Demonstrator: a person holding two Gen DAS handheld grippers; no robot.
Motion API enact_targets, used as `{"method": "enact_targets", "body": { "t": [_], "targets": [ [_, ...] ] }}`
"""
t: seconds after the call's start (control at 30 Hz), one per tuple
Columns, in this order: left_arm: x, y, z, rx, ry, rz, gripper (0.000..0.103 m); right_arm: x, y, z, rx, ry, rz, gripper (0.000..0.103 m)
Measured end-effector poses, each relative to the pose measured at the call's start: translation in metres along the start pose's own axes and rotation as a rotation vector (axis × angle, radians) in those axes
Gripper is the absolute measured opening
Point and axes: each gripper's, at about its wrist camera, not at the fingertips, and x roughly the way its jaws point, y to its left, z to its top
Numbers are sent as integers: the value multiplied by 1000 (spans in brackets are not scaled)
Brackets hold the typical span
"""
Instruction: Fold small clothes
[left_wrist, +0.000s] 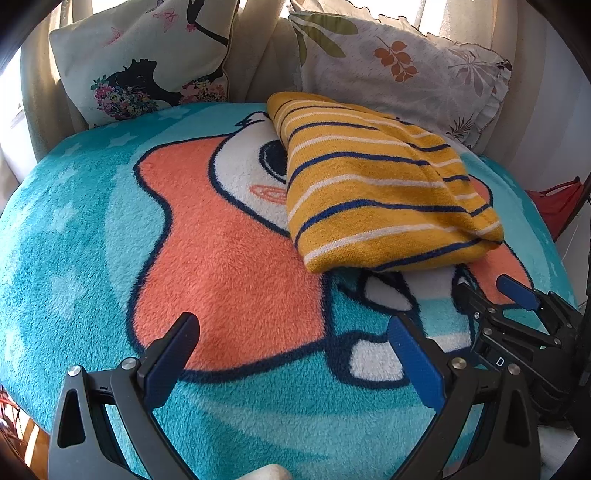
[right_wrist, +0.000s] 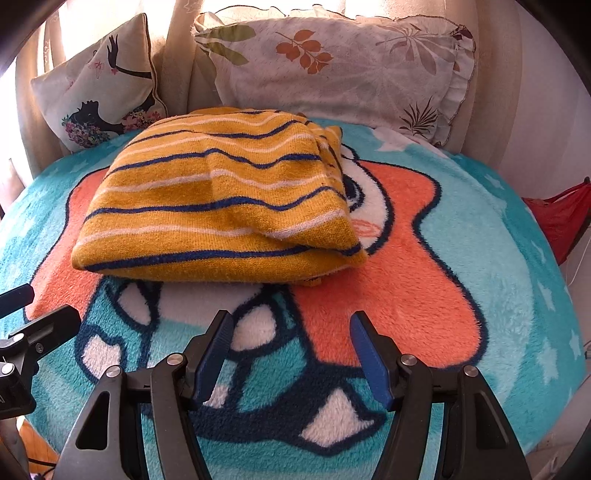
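Fleece blanket (left_wrist: 92, 240) covers the work surface: turquoise ground with pale stars and a large cartoon figure in coral, white and dark blue outline. Behind it, along the top of both views, two pillows lean against beige upholstery. One pillow (left_wrist: 147, 55) at upper left carries a black silhouette with flowers; the other pillow (right_wrist: 351, 66) at upper centre and right has a leaf print and a frilled edge. A red cloth item (right_wrist: 565, 218) shows at the right edge, off the blanket.

Sweater (right_wrist: 221, 199): mustard yellow knit with dark blue and white stripes, folded into a compact stack of several layers. It lies flat on the blanket, on the far half, just in front of the leaf-print pillow. In the left wrist view it sits at upper centre-right; in the right wrist view at centre-left. Layered edges show along its right side in the right wrist view.

Left gripper (left_wrist: 291, 343): at the bottom of its own view, jaws spread wide, blue pads facing inward, nothing between them. It is above the blanket, well short of the sweater's near edge.

Right gripper (right_wrist: 291, 339): at the bottom centre of its own view, jaws parted to a moderate gap, nothing held. Only blanket shows between the fingers. It also appears at the lower right of the left wrist view, near the sweater's near corner and apart from it.
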Motion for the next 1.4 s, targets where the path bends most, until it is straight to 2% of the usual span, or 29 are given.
{"method": "enact_targets", "body": {
  "t": [0.7, 1.4],
  "targets": [
    [-6, -11, -4, 24, -18, 20, 102, -3, -7, -6, 13, 3, 9, 73],
    [-12, -14, -8, 38, -10, -11, 102, -17, 1, -7, 2, -21, 14, 73]
  ]
}}
